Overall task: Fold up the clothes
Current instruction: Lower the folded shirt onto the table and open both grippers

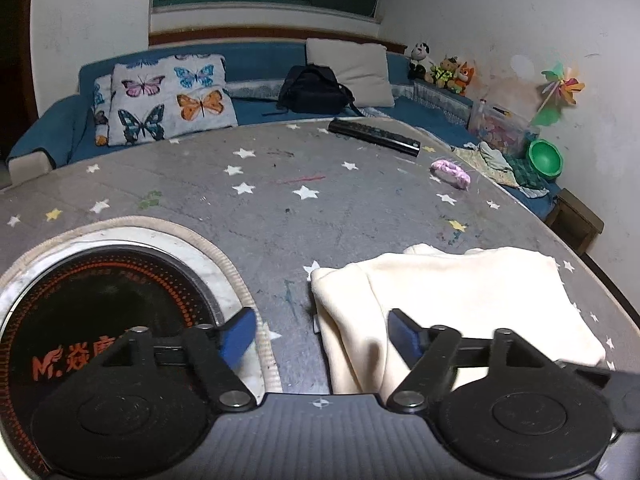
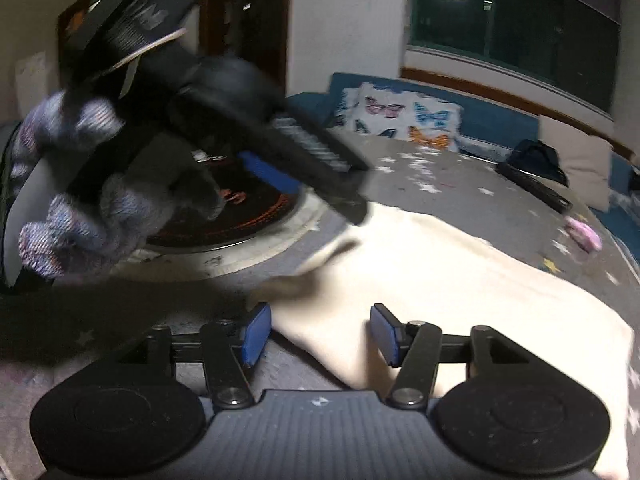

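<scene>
Garment: cream cloth, partly folded, near right on the starry table.
Left gripper: jaws apart over its left edge — probably lining up a grasp.
Right gripper: jaws apart, empty, at the near edge.

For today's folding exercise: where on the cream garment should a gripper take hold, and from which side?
Likely the cream garment at its near-left folded edge, coming in low from the left gripper side: that edge lies raised and free on the table, giving open jaws a lip.
</scene>
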Action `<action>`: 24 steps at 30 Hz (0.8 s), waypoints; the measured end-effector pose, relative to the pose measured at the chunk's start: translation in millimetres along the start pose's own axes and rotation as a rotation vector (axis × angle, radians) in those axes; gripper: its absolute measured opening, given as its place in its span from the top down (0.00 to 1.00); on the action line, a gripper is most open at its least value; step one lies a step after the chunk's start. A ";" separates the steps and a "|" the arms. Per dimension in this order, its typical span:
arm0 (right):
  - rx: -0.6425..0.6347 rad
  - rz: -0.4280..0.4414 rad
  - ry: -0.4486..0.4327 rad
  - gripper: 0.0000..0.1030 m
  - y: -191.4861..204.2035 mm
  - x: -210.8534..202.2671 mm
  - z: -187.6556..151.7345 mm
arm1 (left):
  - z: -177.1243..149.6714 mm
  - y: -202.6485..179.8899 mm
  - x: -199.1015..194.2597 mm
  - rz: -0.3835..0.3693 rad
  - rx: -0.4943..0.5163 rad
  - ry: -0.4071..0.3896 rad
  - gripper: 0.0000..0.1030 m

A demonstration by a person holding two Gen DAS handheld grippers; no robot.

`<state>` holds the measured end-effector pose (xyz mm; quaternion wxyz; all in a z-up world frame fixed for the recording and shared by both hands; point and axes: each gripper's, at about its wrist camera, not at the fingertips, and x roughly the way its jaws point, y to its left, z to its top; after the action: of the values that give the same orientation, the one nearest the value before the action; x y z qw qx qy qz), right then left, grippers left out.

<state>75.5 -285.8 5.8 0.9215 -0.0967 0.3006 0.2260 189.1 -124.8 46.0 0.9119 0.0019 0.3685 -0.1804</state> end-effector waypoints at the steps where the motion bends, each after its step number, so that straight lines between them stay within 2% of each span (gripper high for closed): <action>1: 0.016 -0.015 -0.004 0.45 -3.4 -5.5 -2.1 | -1.5 -0.6 -3.6 0.003 0.004 -0.010 0.18; 8: 0.167 -0.167 -0.015 0.41 -49.6 -43.5 -20.4 | -13.1 -10.0 -18.7 0.010 0.029 -0.042 0.02; 12: 0.247 -0.241 -0.002 0.31 -75.9 -58.3 -34.5 | -20.8 -15.2 -22.2 0.008 0.043 -0.043 0.00; 14: 0.280 -0.268 0.015 0.31 -88.7 -59.6 -43.0 | -24.2 -17.2 -23.5 0.011 0.046 -0.040 0.00; 17: 0.323 -0.265 0.032 0.30 -100.8 -57.7 -53.3 | -29.0 -20.2 -25.9 0.014 0.045 -0.038 0.00; 21: 0.327 -0.255 0.027 0.26 -98.1 -57.8 -55.1 | -36.4 -24.4 -30.3 0.032 0.060 -0.041 0.00; 24: 0.327 -0.249 0.016 0.16 -93.8 -59.0 -51.9 | -42.6 -27.2 -35.2 0.039 0.074 -0.047 0.00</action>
<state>51.1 -405.7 3.5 0.9433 0.0158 0.3264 0.0577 128.1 -132.9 42.2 0.9230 0.0386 0.3401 -0.1759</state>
